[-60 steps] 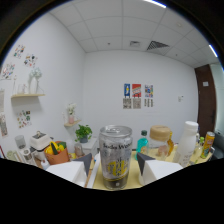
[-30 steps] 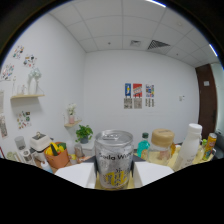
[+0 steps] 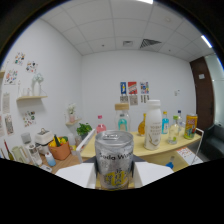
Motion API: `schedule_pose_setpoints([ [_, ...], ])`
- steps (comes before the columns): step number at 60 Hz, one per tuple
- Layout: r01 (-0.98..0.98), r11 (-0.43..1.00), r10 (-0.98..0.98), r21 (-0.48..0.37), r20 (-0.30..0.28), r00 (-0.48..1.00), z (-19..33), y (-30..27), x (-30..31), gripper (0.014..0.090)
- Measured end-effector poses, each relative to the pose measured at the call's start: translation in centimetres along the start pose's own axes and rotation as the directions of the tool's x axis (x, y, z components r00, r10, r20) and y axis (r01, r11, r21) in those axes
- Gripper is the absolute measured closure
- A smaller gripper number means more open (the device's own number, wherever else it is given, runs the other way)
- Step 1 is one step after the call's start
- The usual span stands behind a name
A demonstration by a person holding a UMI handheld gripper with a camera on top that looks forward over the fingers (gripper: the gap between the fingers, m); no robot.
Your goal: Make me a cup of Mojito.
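The silver soda can [image 3: 114, 159] has words on it that start with "Soda W", and yellow near the bottom. Since 0.5 seconds ago the view has swung, so the white bottle [image 3: 153, 125] and the other drinks on the long table [image 3: 165, 149] now stand right behind the can. The gripper [image 3: 114, 176] pinches the can, with 1 white finger [image 3: 75, 175] on each side.

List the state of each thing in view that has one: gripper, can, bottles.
Gripper: shut on the can, held off the table.
Can: upright between the fingers; whether opened, cannot tell.
White bottle: upright on the table, cap on.
Blue bottle: upright, lid on.
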Motion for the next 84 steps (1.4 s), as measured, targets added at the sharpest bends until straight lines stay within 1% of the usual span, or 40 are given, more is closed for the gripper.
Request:
schedule_pose_setpoints([
  [15,-0.048,0.988,0.043,-0.145,-0.036,0.998,0.7,12.4,4.5,0.0532],
  [23,-0.1,0.978,0.093,-0.182,-0.047,0.995,1.3,17.3,5.8,0.053],
  [30,-0.211,0.957,0.21,-0.197,-0.025,0.977,1.7,19.3,6.1,0.0529],
  [38,-0.44,0.875,0.452,-0.2,0.015,0.892,1.7,19.4,5.9,0.053],
  [44,-0.643,0.738,0.661,-0.204,0.031,0.75,1.9,18.8,6.1,0.0529],
  [50,-0.809,0.546,0.833,-0.217,0.04,0.552,2.2,18.0,6.3,0.0532],
  [59,-0.947,0.217,0.976,-0.236,0.051,0.211,2.7,16.7,6.9,0.0533],
  [68,-0.959,-0.108,0.989,-0.261,0.072,-0.131,2.7,15.0,7.8,0.0534],
  [77,-0.875,-0.399,0.9,-0.275,0.068,-0.431,2.9,14.2,8.9,0.0533],
  [81,-0.836,-0.481,0.855,-0.264,0.071,-0.514,2.8,14.3,9.2,0.0529],
  [84,-0.831,-0.494,0.848,-0.255,0.072,-0.526,2.8,14.3,9.5,0.0533],
])
